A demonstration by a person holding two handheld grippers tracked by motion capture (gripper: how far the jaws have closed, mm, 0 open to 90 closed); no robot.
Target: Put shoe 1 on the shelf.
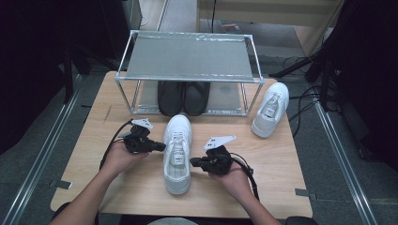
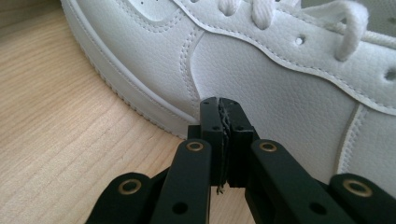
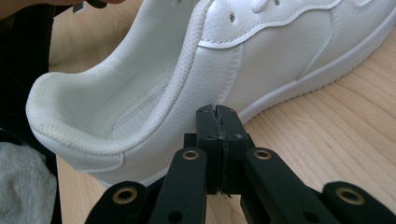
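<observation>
I had my left tool point(image 1: 159, 146) and right tool point(image 1: 195, 162) clenched empty, jaws pressed together, each tip against one side of the white shoe point(image 1: 177, 154) lying in the lower middle of the frame on the table point(image 1: 281, 178). I judged this the squeeze-and-steady step before moving the shoe toward the rack point(image 1: 187, 58) at the upper middle. Next, both tools would need to press evenly so it would not twist.

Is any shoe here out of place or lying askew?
Yes. The second white sneaker lies angled beside the rack, apart from its mate, which sits between both shut grippers. The black pair sits neatly on the rack's lower shelf.
</observation>
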